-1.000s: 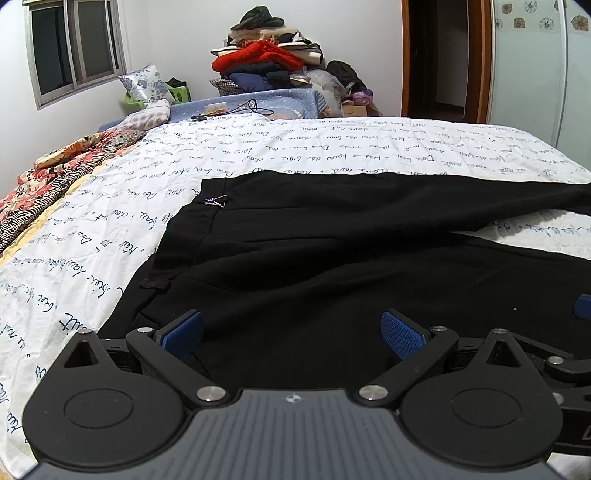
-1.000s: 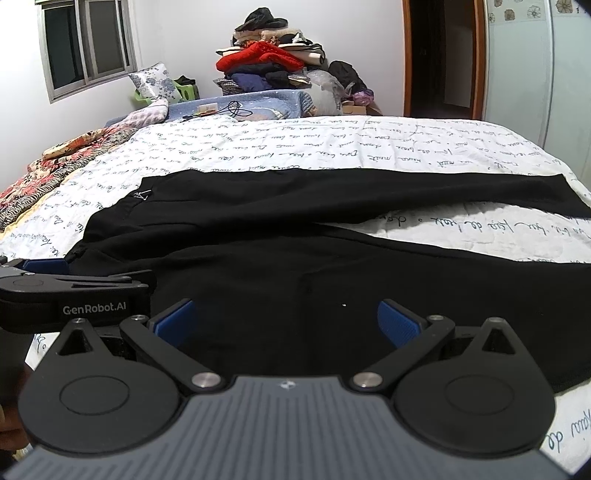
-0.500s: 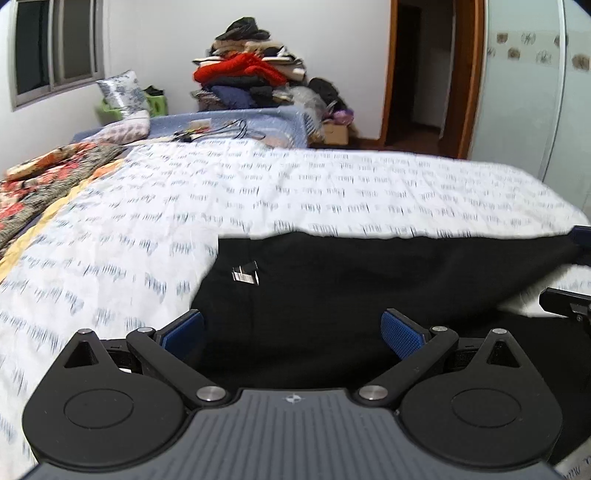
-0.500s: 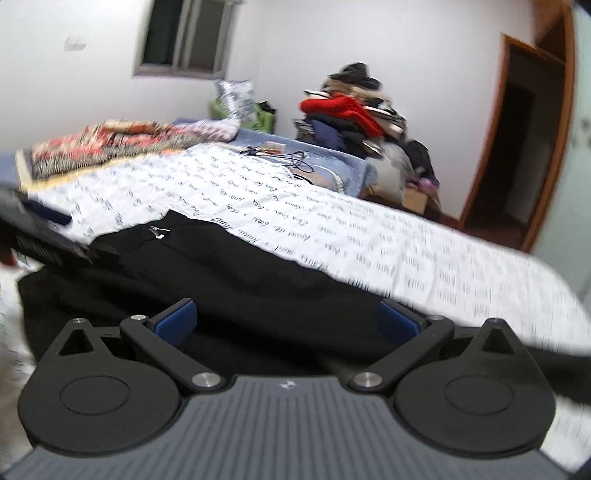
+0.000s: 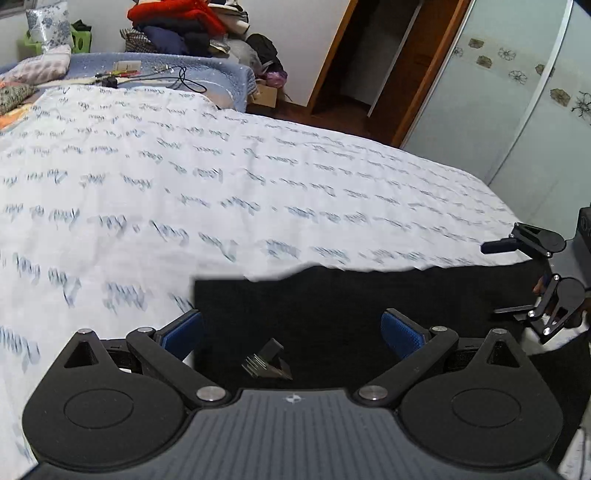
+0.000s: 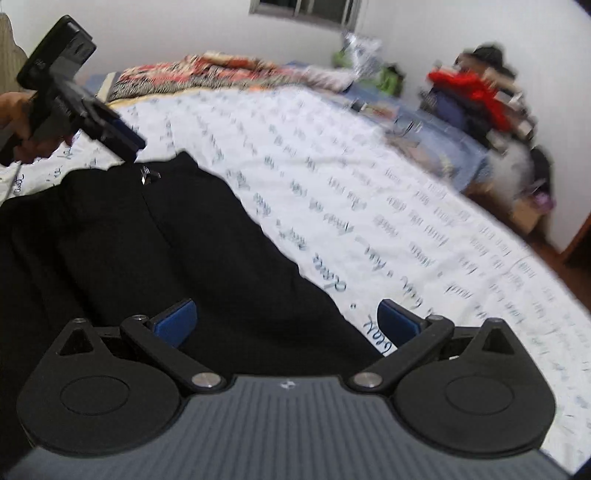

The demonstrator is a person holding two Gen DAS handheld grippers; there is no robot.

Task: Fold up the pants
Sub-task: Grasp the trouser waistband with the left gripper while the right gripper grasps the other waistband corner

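Script-printed bedspread (image 5: pixel 258 177) under black pants (image 5: pixel 351 306), far end cut off, both tongs (image 5: pixel 291 330) (image 6: pixel 286 319) wide, empty.

White bedsheet (image 5: pixel 258 177) with blue script spreads wide; a clothes pile (image 5: pixel 177 26) topped in red sits beyond, brown doorway (image 5: pixel 373 62) right, patterned blanket (image 6: pixel 207 74) by the wall.

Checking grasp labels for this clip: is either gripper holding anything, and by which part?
Nothing is held. The left gripper and right gripper both stand open above the black fabric pants on the white script-printed bedsheet.
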